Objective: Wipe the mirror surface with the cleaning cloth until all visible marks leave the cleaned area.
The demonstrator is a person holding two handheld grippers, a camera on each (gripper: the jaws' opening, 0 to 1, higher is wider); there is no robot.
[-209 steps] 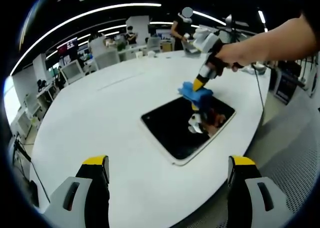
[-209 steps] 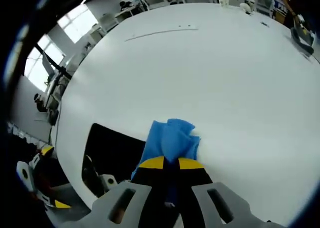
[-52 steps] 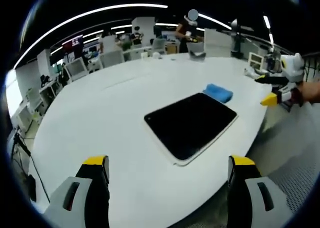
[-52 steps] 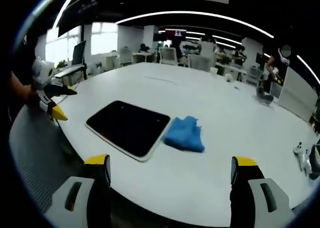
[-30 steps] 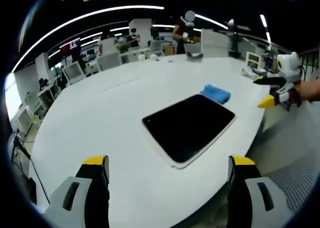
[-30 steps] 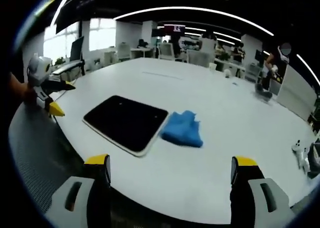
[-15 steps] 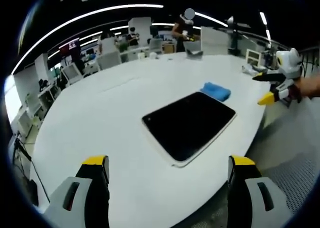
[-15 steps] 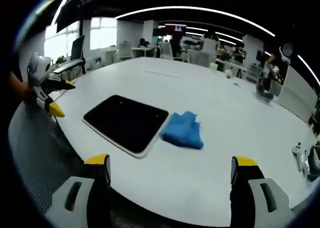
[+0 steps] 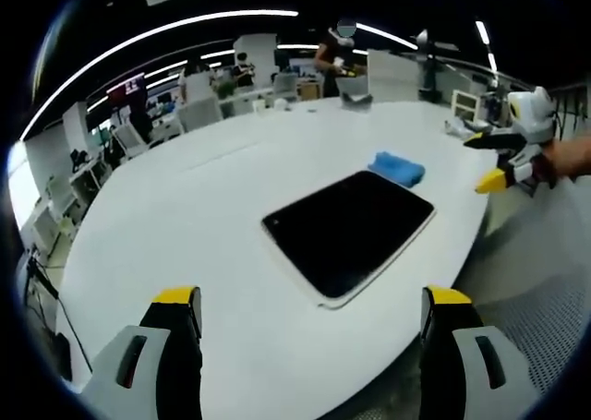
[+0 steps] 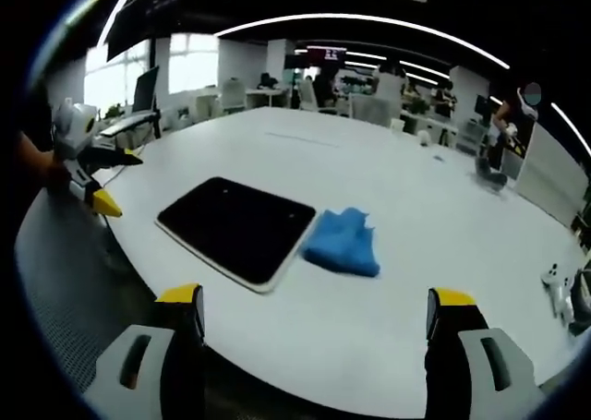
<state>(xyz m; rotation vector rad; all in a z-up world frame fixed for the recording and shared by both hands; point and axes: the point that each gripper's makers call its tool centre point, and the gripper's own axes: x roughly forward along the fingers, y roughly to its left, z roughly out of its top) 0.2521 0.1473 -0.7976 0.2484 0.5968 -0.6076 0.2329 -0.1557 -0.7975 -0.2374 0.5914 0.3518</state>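
Observation:
A dark rectangular mirror with a pale rim lies flat on the round white table. The blue cleaning cloth lies crumpled on the table, touching the mirror's far short edge. My left gripper is open, held back off the table's near edge. It also shows at the left of the right gripper view as the left gripper, in a hand. My right gripper is open too, back from the table. It appears as the right gripper at the right of the left gripper view.
Office desks, chairs and monitors stand behind the table. A person stands at the far side. Small objects lie near the table's right edge in the right gripper view. Grey carpet lies beside the table.
Seven seconds ago my right gripper held the cloth against the mirror. Since then it has let go and drawn back off the table. Over the last second only slight camera drift.

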